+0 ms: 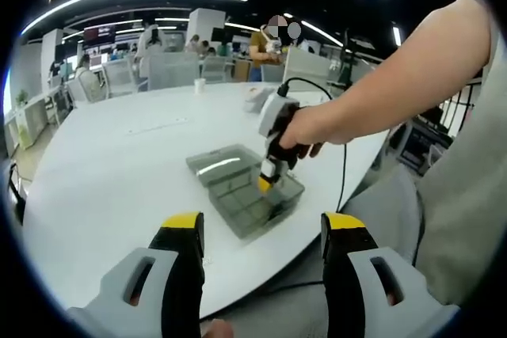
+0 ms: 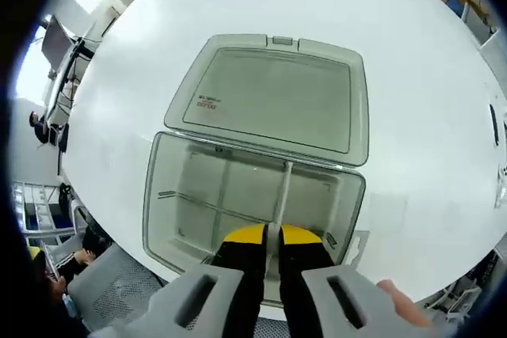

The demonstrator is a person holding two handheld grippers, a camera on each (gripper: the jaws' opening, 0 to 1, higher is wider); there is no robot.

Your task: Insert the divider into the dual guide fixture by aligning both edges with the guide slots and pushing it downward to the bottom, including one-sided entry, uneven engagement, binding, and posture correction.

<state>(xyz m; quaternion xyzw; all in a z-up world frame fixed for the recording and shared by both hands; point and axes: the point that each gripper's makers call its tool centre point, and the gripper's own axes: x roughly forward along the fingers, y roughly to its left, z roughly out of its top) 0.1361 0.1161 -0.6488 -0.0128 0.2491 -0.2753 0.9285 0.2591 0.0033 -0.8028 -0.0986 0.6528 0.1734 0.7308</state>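
Observation:
A clear plastic box (image 2: pixel 170 219) lies open on the white table (image 2: pixel 412 116), its hinged lid (image 2: pixel 273 96) folded flat behind it. A thin clear divider (image 2: pixel 283 191) stands upright inside, running from the hinge wall to the near wall. My right gripper (image 2: pixel 272 237) is shut on the divider's near top edge, straight above the box. A second thin strip (image 2: pixel 210 210) crosses the left half of the box. In the left gripper view the box (image 1: pixel 238 207) sits near the table's front edge with the right gripper (image 1: pixel 268 178) over it. My left gripper (image 1: pixel 261 231) hangs open in front, holding nothing.
A person's hand and arm (image 1: pixel 380 100) hold the right gripper, and a black cable (image 1: pixel 342 172) drops off the table edge. A white cup (image 1: pixel 200 85) and a small grey object (image 1: pixel 257 97) stand at the far side. Chairs and people are beyond.

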